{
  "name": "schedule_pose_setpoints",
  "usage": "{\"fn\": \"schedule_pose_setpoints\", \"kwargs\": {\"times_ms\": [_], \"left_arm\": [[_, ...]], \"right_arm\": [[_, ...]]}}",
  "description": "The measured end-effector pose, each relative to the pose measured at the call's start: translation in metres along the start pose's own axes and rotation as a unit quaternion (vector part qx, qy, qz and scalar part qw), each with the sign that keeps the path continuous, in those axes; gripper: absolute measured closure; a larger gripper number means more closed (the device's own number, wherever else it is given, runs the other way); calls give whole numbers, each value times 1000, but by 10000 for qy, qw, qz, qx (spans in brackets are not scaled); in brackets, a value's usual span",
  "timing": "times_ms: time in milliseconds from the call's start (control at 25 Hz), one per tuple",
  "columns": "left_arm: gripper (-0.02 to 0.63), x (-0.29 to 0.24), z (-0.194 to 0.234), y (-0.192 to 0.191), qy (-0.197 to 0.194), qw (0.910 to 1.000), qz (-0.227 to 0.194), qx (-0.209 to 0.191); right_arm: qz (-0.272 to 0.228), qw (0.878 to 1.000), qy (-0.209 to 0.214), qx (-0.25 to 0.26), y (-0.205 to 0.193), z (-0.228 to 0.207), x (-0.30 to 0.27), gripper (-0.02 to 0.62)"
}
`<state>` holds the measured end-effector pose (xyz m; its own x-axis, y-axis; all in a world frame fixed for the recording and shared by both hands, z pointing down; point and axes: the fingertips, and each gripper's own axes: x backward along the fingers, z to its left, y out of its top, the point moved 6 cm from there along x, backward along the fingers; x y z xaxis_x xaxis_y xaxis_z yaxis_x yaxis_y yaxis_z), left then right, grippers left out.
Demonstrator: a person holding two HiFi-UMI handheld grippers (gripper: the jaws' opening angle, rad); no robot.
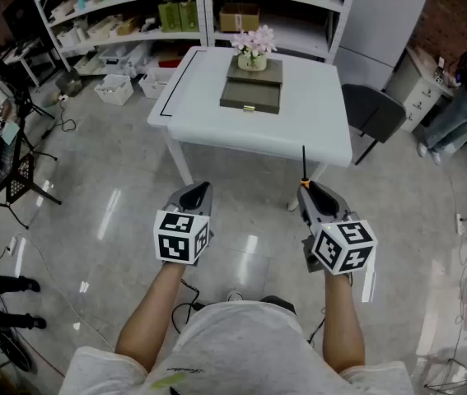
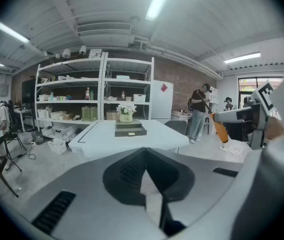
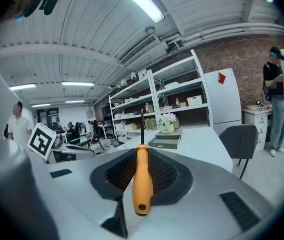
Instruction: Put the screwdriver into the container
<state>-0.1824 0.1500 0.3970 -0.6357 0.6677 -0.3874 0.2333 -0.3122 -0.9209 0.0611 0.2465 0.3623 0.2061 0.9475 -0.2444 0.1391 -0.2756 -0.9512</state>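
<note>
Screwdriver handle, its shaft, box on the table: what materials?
The screwdriver handle looks like smooth orange plastic: even colour, slight sheen. The shaft is thin and dark, probably metal. The box is matte grey-green with a small brass-coloured pull; painted wood or board, cannot tell.

Smooth orange plastic screwdriver (image 3: 142, 176)

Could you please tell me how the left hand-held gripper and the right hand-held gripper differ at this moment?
The right hand-held gripper is shut on the orange-handled screwdriver; the left hand-held gripper holds nothing. The right one's jaws stand apart around the handle, while the left one's jaws meet. Both are held side by side and point toward the white table.
</note>
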Motion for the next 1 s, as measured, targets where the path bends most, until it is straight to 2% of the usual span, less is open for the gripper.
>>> {"fn": "schedule_pose_setpoints", "kwargs": {"times_ms": [560, 1000], "left_arm": [[601, -29, 25, 2, 22, 10000, 67, 3], [601, -102, 47, 29, 229, 9995, 223, -41]], "right_arm": [[41, 9999, 88, -51, 1, -9, -42, 520], [86, 9991, 353, -213, 15, -64, -114, 520]]}}
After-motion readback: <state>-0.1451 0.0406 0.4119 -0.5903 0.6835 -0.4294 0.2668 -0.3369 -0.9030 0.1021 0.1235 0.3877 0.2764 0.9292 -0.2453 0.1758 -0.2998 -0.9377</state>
